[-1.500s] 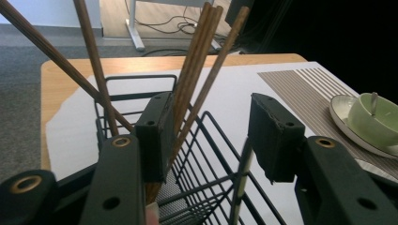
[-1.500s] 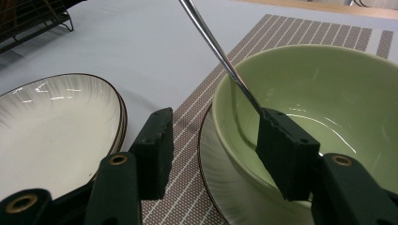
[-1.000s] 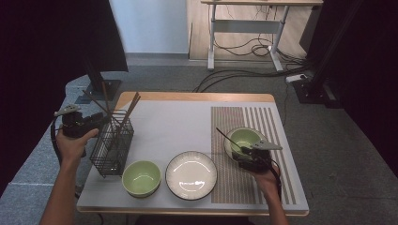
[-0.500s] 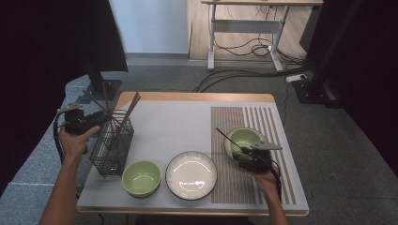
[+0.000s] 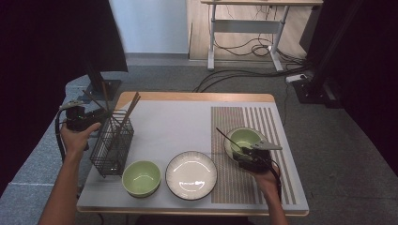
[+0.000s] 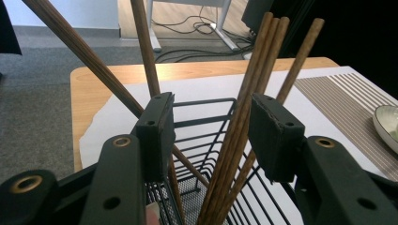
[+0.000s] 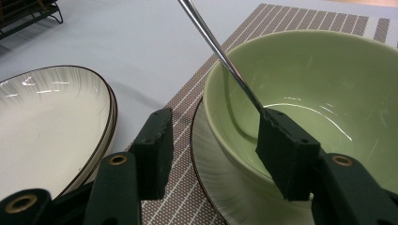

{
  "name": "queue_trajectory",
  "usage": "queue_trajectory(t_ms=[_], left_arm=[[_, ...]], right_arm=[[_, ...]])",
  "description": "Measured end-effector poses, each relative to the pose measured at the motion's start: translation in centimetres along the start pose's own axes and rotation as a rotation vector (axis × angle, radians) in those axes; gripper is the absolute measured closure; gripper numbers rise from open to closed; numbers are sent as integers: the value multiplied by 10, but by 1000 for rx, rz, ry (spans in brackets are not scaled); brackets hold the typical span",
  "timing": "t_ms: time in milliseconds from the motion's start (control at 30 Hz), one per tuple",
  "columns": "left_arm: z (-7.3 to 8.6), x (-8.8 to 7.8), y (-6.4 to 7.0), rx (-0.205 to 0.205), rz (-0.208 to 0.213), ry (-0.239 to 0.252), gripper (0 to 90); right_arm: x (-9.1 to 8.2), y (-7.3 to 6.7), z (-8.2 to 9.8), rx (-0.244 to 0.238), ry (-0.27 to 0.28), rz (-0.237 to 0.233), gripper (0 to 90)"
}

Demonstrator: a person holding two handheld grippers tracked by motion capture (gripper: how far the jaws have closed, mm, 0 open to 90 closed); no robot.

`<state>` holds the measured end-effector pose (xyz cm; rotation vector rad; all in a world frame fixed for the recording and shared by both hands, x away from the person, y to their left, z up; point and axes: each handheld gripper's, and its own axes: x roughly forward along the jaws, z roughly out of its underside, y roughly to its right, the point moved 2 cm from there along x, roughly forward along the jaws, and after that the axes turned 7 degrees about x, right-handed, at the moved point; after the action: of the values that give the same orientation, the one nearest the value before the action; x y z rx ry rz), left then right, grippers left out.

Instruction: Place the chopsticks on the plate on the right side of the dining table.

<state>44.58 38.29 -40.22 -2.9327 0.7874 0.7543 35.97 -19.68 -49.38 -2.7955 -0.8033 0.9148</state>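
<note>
A black wire basket [image 5: 111, 147] stands at the table's left with several brown chopsticks [image 5: 129, 110] leaning in it. My left gripper [image 5: 104, 116] sits at the basket's top, open. In the left gripper view its jaws [image 6: 211, 108] stand on either side of a bundle of chopsticks [image 6: 253, 89] above the basket [image 6: 202, 101], without pressing them. A green bowl [image 5: 244, 137] rests on a small plate on the striped mat [image 5: 244, 187], with a thin metal utensil [image 5: 225, 136] leaning out of it. My right gripper [image 5: 241, 150] is open and straddles the bowl's [image 7: 319, 79] near rim, one pad inside by the utensil [image 7: 220, 56], one outside.
A second green bowl [image 5: 141, 177] and a white plate [image 5: 191, 174] with a dark rim sit near the front edge, between the basket and the striped mat. A pale mat [image 5: 173, 126] covers the middle of the wooden table [image 5: 187, 97]. Cables and a desk frame lie on the floor beyond.
</note>
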Motion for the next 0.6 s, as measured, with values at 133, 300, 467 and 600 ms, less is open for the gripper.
queue_trajectory(t_ms=[133,300,467,600], left_arm=[[-1,6,-4,-13,-11,-9,512],[-1,8,-6,-23,-16,-4,513],[-1,9,-7,-24,-7,-4,513],[-1,10,-9,-25,-10,-4,512]], right_arm=[[0,-1,0,9,0,-12,463],[-2,0,-1,15,7,-13,464],[-3,1,-1,18,9,-11,464],[-3,2,-1,21,11,-10,464]])
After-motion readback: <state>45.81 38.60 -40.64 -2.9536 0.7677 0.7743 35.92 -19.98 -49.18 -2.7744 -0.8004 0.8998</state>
